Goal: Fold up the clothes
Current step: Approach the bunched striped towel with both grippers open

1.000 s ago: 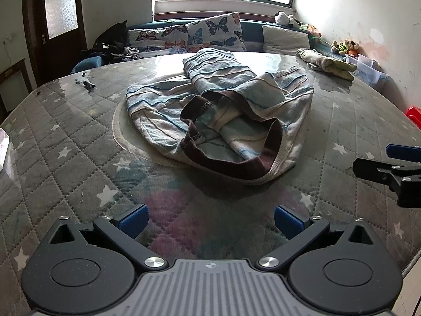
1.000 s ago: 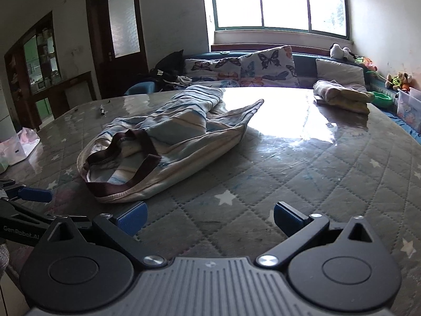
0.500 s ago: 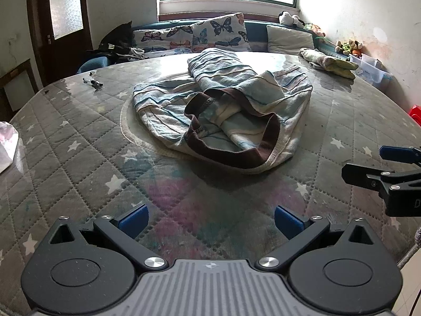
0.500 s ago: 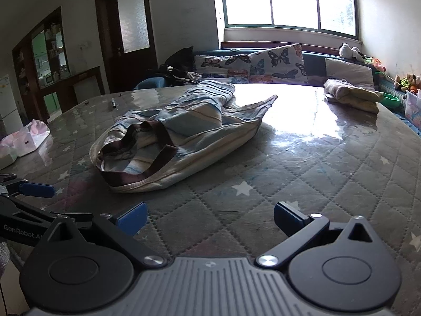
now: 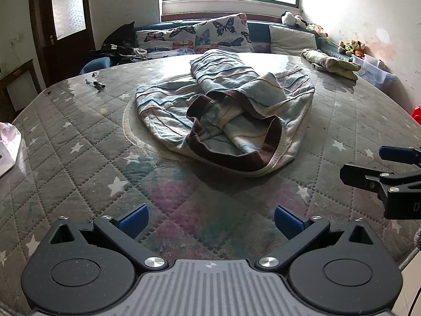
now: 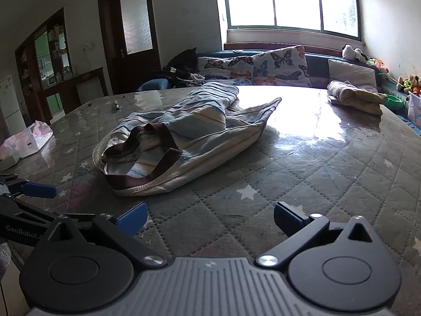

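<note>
Left wrist view: left gripper [image 5: 211,217] fingers spread wide, empty, above the quilted counter [image 5: 79,137]. Striped garment [image 5: 226,115] lies crumpled mid-counter, brown waistband [image 5: 238,155] nearest. Risk: pinching one layer only, so the heap drags.

Right wrist view: right gripper [image 6: 210,217] also spread, empty, well short of the garment. Glossy cover could let cloth slide.

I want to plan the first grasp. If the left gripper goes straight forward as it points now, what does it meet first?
Probably the brown waistband of the striped garment, after bare quilted mattress. The left gripper is open and empty; depth is uncertain.
</note>
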